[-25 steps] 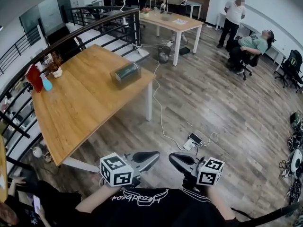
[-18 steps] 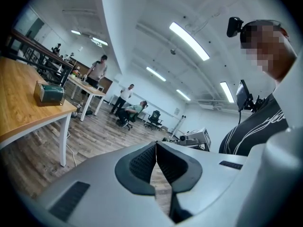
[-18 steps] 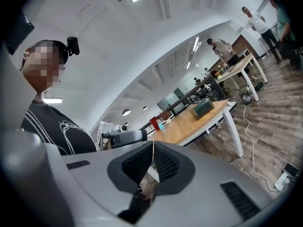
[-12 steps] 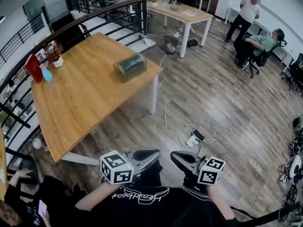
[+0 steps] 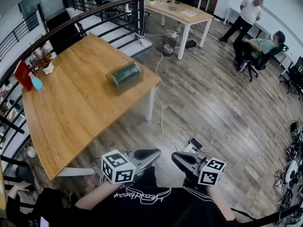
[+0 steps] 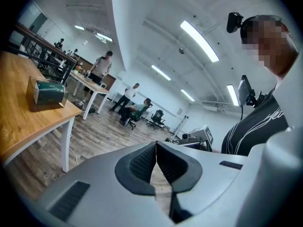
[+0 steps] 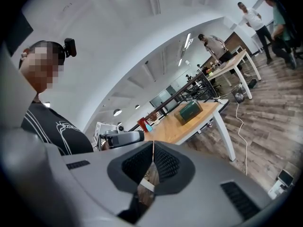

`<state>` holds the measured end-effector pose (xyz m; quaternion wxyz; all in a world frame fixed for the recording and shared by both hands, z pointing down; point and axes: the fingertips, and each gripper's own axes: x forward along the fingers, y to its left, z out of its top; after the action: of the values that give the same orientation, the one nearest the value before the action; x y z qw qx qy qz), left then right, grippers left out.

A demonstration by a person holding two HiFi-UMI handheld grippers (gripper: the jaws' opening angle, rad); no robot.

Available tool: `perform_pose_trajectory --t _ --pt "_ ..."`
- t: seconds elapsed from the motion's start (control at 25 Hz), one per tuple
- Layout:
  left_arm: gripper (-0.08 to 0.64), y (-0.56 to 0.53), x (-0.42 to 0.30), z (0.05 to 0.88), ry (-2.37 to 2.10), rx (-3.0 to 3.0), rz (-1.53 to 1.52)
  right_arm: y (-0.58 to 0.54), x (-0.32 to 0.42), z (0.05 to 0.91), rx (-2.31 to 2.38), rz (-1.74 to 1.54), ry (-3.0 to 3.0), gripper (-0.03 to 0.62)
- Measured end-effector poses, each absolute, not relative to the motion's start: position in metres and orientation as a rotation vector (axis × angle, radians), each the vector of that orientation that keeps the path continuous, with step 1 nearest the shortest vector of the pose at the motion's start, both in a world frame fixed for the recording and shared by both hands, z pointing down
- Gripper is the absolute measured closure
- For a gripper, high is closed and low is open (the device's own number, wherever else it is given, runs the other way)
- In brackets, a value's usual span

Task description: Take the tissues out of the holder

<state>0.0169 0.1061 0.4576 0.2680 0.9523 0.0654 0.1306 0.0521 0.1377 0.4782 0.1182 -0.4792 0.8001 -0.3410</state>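
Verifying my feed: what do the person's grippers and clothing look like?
Left gripper and right gripper: light grey plastic bodies, dark ribbed pads on the tongs, each with a white cube of black square markers. Clothing: a black top with white lettering.

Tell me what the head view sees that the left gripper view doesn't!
Only the head view shows the power strip on the floor and the red object at the wooden table's far edge. Only the left gripper view shows ceiling lights, the head camera and the left gripper's jaws shut together. Both show that table, the green tissue holder on it and a seated person.
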Motion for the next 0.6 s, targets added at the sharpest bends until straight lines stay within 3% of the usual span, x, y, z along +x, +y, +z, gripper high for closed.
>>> perform_pose_trajectory --t 0.6 --pt "0.546 -0.116 0.089 0.446 0.087 2.534 0.303 -0.091 0.124 0.456 -1.318 -1.001 2.428 0.575"
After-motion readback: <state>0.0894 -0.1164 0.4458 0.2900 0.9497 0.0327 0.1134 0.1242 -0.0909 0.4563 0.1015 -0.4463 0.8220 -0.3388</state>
